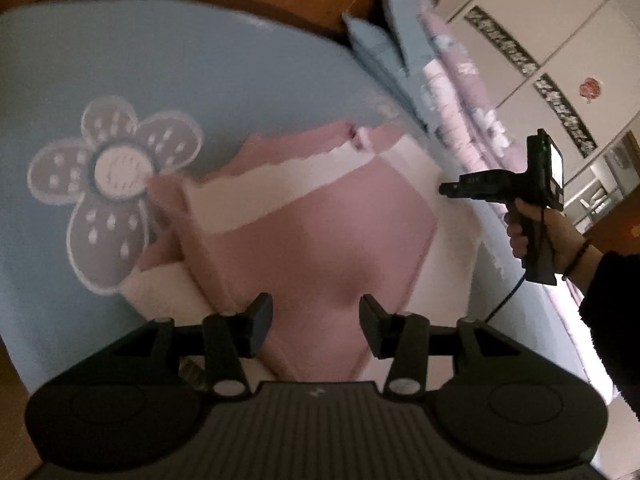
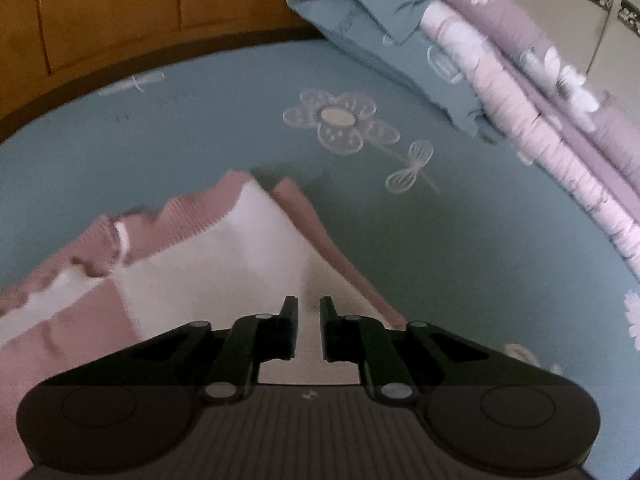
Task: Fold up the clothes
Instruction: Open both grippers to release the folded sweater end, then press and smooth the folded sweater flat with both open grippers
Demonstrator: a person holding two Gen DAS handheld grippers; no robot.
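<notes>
**Pink-and-white garment partly folded on the blue bed sheet**

We see a pink-and-white knit garment (image 1: 320,232) lying on a blue bed sheet (image 1: 200,80) printed with large flowers. The garment has dusty-pink panels, a white band across it and a scalloped pink edge on its far side; one white panel (image 2: 224,264) is folded over the pink in the right wrist view. It lies just beside a printed flower (image 1: 116,184) on the sheet, its near-left corner touching the petals in the left wrist view.

Our left gripper (image 1: 316,328) hangs over the near end of the garment with its jaws standing moderately apart. The pink cloth shows through the gap, but the pads do not press on it, so nothing is held.

Our right gripper (image 2: 309,328) sits above the white panel near the garment's right edge. Its jaws stand narrow, with a slim gap between the pads. White cloth shows behind that gap; we cannot tell whether any fold is pinched there. In the left wrist view the same tool (image 1: 500,188) appears at the garment's right side, gripped by a hand (image 1: 548,236) in a dark sleeve.

Beyond the garment, a blue pillow (image 2: 400,52) and a folded pink-and-lilac quilt (image 2: 540,100) lie along the far right side of the bed, well apart from the garment. A wooden headboard (image 2: 120,12) rises behind the sheet.
</notes>
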